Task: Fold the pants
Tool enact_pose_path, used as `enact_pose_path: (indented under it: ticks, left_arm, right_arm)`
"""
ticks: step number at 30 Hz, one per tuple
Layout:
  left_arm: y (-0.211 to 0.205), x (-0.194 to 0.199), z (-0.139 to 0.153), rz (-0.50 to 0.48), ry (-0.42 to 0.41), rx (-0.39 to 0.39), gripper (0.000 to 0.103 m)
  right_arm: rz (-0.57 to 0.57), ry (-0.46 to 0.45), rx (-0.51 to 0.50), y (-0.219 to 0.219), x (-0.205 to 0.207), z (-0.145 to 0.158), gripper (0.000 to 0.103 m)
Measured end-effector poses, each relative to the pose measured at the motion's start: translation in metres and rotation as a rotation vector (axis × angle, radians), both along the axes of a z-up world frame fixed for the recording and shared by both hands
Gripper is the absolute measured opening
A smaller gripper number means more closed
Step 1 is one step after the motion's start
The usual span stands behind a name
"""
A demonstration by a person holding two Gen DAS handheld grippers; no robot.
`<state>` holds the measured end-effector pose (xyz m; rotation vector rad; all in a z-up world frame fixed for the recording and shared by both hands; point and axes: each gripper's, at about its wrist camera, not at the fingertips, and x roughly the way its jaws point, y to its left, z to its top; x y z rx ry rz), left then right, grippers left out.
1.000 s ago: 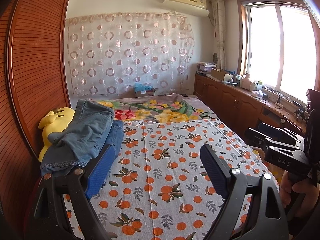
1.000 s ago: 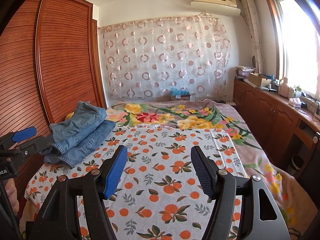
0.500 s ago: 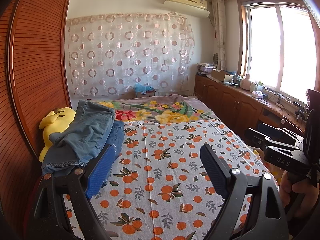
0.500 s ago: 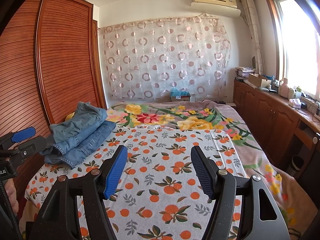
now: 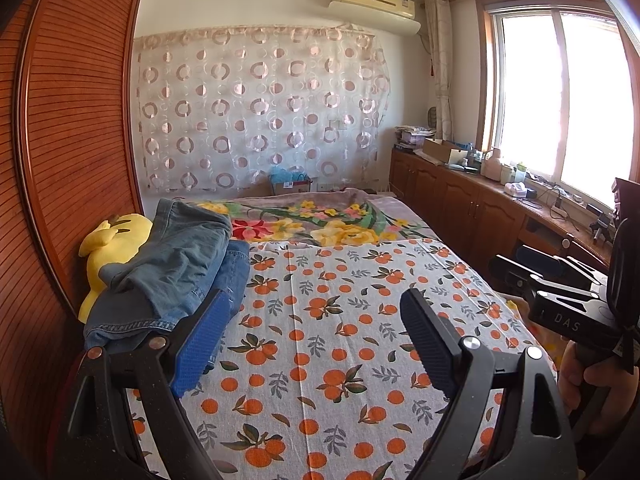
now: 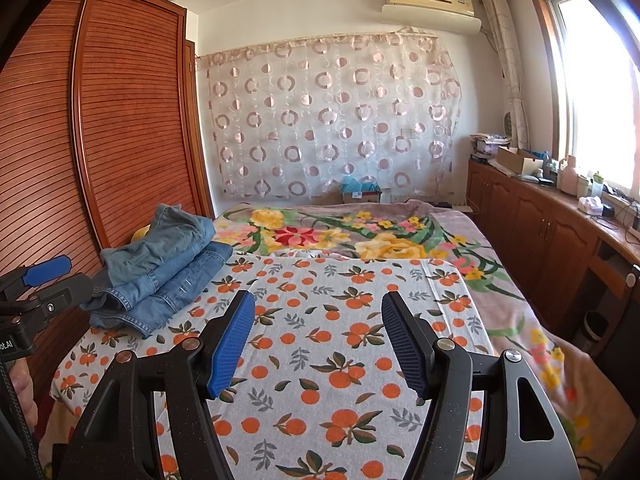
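Observation:
A pile of blue denim pants (image 5: 172, 268) (image 6: 160, 268) lies at the left side of the bed, on the orange-print sheet (image 5: 328, 320) (image 6: 332, 320). My left gripper (image 5: 316, 304) hangs open over the sheet, its left pad just in front of the pile's near edge, with nothing between the pads. My right gripper (image 6: 318, 306) also stands open and empty over the middle of the sheet, to the right of the pants. Each gripper shows at the edge of the other's view, held by a hand.
A yellow plush toy (image 5: 110, 244) lies behind the pants against the wooden wardrobe (image 5: 68, 160) on the left. A floral blanket (image 6: 360, 236) covers the far bed. Wooden cabinets (image 6: 552, 228) with clutter run under the window on the right.

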<state>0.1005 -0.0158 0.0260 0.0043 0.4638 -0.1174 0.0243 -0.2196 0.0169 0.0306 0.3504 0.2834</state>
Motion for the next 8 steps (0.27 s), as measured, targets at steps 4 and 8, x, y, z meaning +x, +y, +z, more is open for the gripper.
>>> enact_pose_path:
  ticks: [4,8]
  left_arm:
    - [0.0001,0.0,0.0001,0.0,-0.001,-0.001,0.088]
    - [0.0001,0.0,-0.0001,0.001,0.0,0.001,0.088]
  right_arm:
    - [-0.001,0.001,0.0,0.0005,-0.0003,0.0004,0.068]
    - [0.001,0.001,0.0,0.0006,-0.0003,0.0002,0.068]
